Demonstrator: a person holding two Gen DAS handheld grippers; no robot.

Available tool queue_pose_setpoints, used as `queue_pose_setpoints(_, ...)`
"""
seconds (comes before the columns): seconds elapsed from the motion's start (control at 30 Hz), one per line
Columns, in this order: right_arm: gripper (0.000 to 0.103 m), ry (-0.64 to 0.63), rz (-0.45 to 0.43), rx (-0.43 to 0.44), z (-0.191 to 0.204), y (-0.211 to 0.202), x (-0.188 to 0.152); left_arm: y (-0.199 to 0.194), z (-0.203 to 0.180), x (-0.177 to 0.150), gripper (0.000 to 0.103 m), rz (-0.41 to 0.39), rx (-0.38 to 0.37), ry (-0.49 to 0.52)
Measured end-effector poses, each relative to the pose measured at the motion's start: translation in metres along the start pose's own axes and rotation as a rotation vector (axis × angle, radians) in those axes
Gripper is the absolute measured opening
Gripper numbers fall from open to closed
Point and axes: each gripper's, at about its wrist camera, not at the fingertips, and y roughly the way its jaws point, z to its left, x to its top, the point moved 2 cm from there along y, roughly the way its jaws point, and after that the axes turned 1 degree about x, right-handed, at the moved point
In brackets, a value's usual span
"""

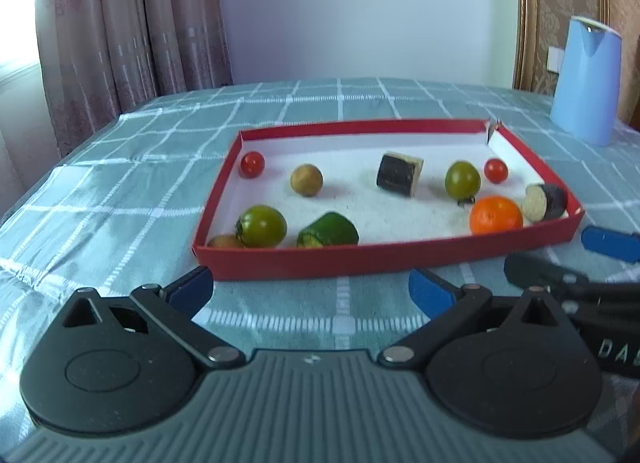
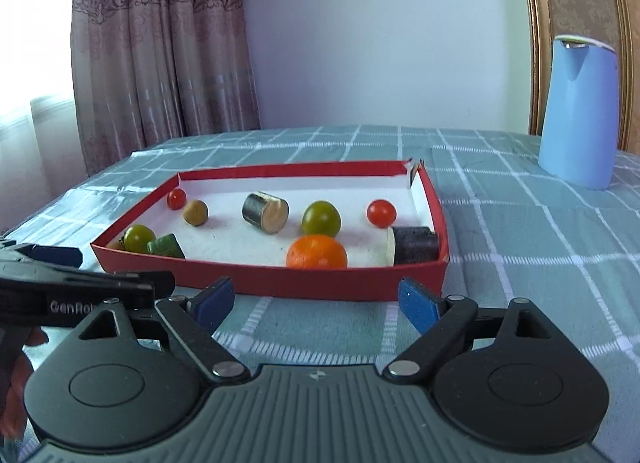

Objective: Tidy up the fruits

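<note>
Your left gripper [image 1: 312,291] hovers just short of the near wall of the red tray [image 1: 384,257], its blue pads spread wide with nothing between them; your right gripper [image 2: 316,305] sits beside it in the same posture, jaws apart and empty, facing the tray's near right stretch.

All the produce you can see lies inside the tray, none on the checked tablecloth [image 1: 132,151]; along the far side sit a small red tomato [image 1: 252,165], a tan round fruit [image 1: 306,180], a dark eggplant chunk [image 1: 399,174], a green tomato [image 1: 463,179] and a second red tomato [image 1: 496,170]; along the near side lie another green tomato [image 1: 262,225] with a tan fruit [image 1: 224,241] half hidden against it in the left corner, a green cucumber piece [image 1: 328,230], an orange [image 1: 496,215] and a second eggplant chunk [image 1: 545,202] in the right corner.

As for progress, the pieces are gathered in one container, yet kinds stand mixed and pairs apart; this fits either a tray filled and finished, or a tray of loose pieces waiting to be sorted, and the views do not settle which; no second container for fruit shows, only a blue jug [image 2: 578,111] standing well apart at the far right.
</note>
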Motion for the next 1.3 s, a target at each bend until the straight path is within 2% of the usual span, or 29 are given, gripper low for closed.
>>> queue_pose_setpoints(0.4, 0.09, 0.012, 0.041, -0.039, -0.003, 0.01, -0.002, 0.012, 0.005, -0.005, 0.103, 0.027, -0.004, -0.022)
queue_pose_setpoints(0.9, 0.09, 0.015, 0.066, -0.055, -0.004, 0.014, -0.003, 0.014, 0.003, -0.006, 0.103, 0.026, 0.0, 0.001)
queue_pose_setpoints(1.3, 0.09, 0.017, 0.065, -0.055, -0.004, 0.014, -0.003, 0.003, 0.003, -0.004, 0.103, -0.02, 0.017, 0.011)
